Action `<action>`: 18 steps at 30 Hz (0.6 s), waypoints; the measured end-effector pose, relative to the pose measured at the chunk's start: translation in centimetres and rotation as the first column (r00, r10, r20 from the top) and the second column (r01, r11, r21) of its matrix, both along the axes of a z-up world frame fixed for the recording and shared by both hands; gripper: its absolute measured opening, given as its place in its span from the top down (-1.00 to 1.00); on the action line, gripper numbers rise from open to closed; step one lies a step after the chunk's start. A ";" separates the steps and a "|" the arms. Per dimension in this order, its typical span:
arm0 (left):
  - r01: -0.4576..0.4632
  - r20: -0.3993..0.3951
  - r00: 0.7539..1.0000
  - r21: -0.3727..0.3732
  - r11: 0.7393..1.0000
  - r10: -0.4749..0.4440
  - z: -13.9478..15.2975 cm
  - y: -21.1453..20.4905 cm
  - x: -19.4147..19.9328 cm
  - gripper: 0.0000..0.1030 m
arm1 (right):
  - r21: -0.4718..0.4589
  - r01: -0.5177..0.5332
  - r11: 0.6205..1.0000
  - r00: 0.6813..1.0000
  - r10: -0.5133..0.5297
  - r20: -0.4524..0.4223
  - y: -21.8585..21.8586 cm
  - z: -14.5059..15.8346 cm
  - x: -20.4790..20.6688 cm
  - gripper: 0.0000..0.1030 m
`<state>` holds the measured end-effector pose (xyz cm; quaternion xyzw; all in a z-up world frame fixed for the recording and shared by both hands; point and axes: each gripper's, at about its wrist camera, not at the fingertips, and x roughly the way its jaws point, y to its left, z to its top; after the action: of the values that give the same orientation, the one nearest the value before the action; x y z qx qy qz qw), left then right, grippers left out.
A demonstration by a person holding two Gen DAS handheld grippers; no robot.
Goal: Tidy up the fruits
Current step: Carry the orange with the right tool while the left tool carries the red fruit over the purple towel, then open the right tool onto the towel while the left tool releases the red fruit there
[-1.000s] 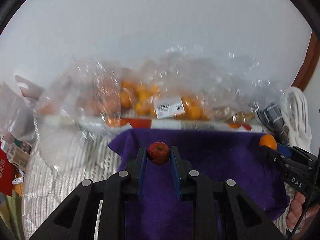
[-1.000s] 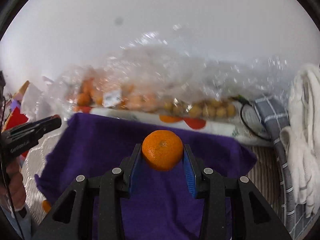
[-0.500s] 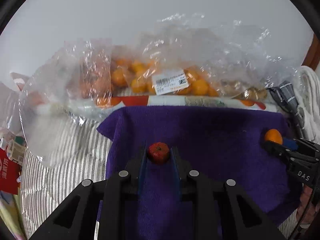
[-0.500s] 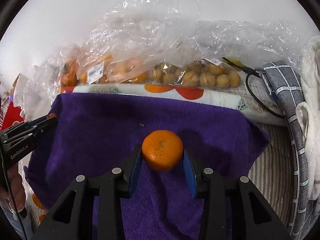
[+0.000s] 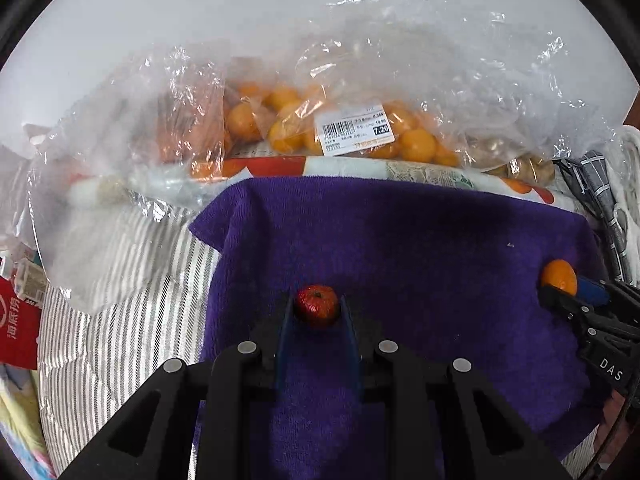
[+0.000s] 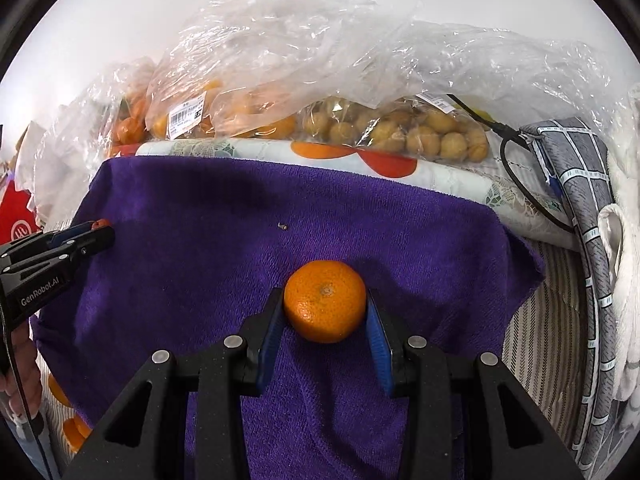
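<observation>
Both fruits appear about to be set down on the purple towel (image 5: 420,248): the left gripper (image 5: 316,312) has its fingers clamped tight on a small red fruit (image 5: 317,305), and the right gripper (image 6: 325,310) is partly closed on a mandarin (image 6: 325,301). Each now needs lowering to the cloth before the fingers open. The towel's middle lies bare between them, while the bagged fruit (image 6: 400,132) crowds its far edge, so placements should stay nearer.

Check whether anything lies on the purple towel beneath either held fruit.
Nothing visible does. The left claw grips the small red fruit and the right claw the mandarin, both above bare purple towel; only a tiny speck lies farther back.
</observation>
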<state>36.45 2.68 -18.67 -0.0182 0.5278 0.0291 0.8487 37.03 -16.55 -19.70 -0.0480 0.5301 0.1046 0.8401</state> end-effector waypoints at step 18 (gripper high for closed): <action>-0.041 0.127 0.991 -0.004 0.999 0.042 5.4 -0.1 -2.6 0.29 | 0.048 0.025 0.999 0.981 -0.034 0.189 1.7 6.3 -2.8 -0.22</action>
<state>33.81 2.55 -13.22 -0.0317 0.4721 0.0450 0.8798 34.19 -14.80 -13.38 -0.0307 0.4456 0.0993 0.8892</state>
